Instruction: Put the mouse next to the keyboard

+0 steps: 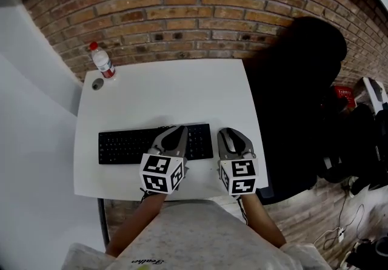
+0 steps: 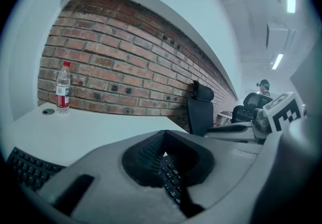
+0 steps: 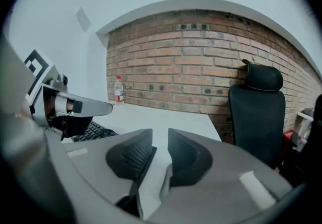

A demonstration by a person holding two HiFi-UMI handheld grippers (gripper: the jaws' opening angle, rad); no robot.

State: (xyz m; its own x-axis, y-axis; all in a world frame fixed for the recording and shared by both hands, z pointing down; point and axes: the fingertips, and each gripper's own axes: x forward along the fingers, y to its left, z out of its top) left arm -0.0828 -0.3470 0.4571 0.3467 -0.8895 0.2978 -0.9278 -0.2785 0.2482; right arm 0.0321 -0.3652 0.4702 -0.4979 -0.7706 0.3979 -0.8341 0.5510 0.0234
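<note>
Black against the white table (image 1: 176,93), the keyboard (image 1: 121,144) is lying near its front edge. We are holding the left gripper (image 1: 176,131) over its right end, jaws pressed together. The right gripper (image 1: 229,134) is hovering just beside it, jaws slightly spread around nothing. We cannot make out the mouse.

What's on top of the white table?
A black keyboard, a water bottle and a small grey round thing beside it. The left claw covers part of the keyboard, the right claw the spot beside it; anything there is hidden.
</note>
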